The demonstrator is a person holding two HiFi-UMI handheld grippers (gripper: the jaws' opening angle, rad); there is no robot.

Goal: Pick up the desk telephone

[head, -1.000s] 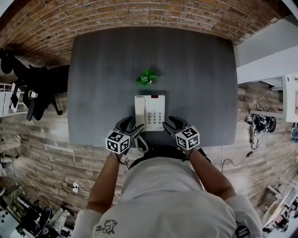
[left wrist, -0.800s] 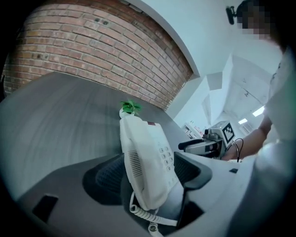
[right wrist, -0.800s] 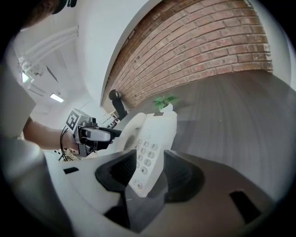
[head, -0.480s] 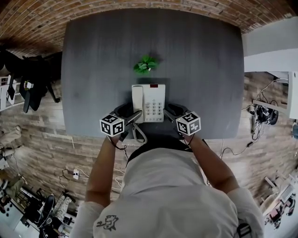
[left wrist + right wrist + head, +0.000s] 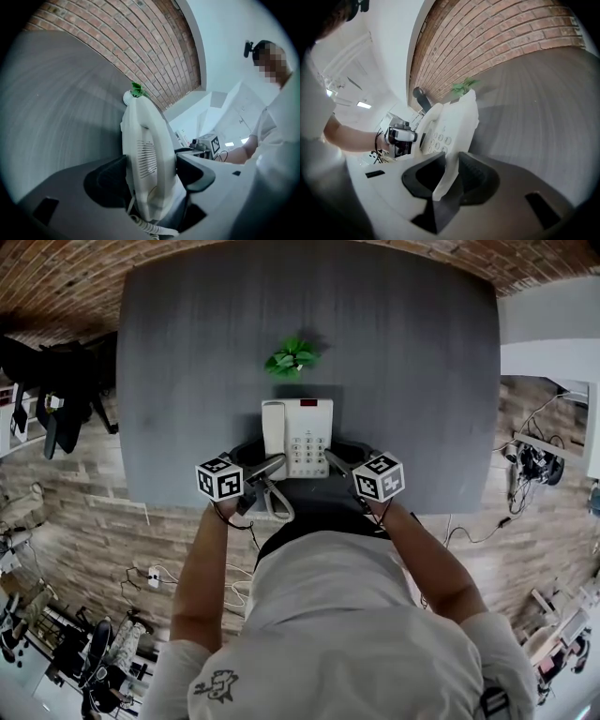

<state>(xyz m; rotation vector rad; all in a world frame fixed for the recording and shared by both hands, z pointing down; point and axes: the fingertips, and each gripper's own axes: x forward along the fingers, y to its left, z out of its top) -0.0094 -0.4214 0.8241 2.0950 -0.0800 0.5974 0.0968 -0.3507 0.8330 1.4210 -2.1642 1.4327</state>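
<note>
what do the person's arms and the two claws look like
Both the left claw and the right claw are dark grey with curved jaws, and each carries a white cube printed with black square markers. The person wears a white short-sleeved shirt, forearms bare.

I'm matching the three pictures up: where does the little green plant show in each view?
Head view: plant upper centre, just beyond the telephone.
Left gripper view: plant peeking over the telephone's far end.
Right gripper view: plant above the telephone's far end.
Shared landmark: the telephone.
</note>
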